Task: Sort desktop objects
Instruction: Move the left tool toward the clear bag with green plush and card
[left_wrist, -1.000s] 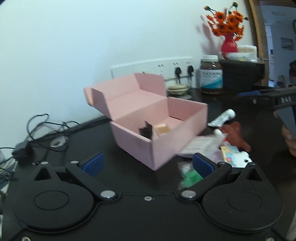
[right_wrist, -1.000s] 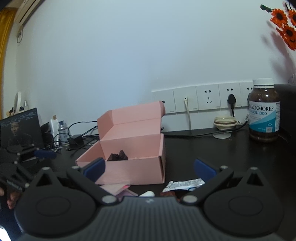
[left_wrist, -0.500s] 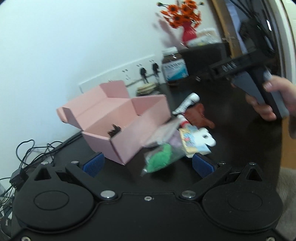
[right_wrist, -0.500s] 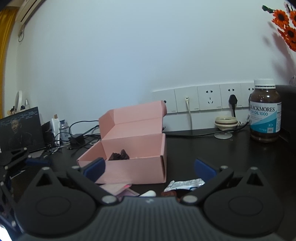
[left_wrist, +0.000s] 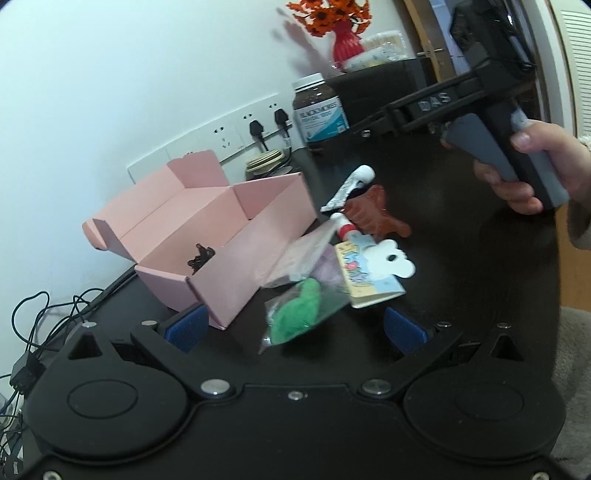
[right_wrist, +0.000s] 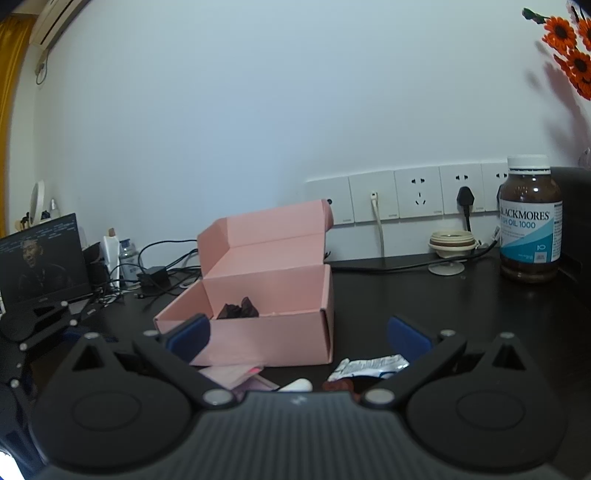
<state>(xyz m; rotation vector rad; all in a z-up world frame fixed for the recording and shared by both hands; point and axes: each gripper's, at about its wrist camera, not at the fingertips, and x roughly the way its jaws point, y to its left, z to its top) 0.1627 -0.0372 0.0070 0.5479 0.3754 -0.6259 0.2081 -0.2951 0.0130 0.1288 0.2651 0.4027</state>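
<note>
The pink box (left_wrist: 207, 236) sits open on the black desk (left_wrist: 461, 280) with its lid flipped back toward the wall; there's a small dark clump (left_wrist: 200, 255) inside it, maybe a hair clip, too murky to say for sure. Right up against the box's right side is the pile of loose stuff: a clear bag with something green (left_wrist: 295, 317) in it, a colourful card with a white cartoon shape (left_wrist: 373, 269), a reddish-brown claw clip (left_wrist: 373, 214) and a white tube (left_wrist: 349, 186) behind that; the bag's top edge leans on the box wall.

The left gripper (left_wrist: 295, 326) hangs just in front of the green bag with its blue pads spread wide, nothing between them; the right gripper (right_wrist: 297, 332) is also spread apart and empty, pointed at the box front from a bit further off, with a silver wrapper (right_wrist: 369, 365) lying on the desk just below it. In the left view you can see the right hand (left_wrist: 535, 166) wrapped around that gripper's handle off to the side.

Further back along the wall: a brown supplement bottle (right_wrist: 530, 218), a row of wall sockets (right_wrist: 417, 195), orange flowers in a red vase (left_wrist: 341, 37); a small screen (right_wrist: 40, 258) and a tangle of cables (right_wrist: 166, 266) sit to the left.
</note>
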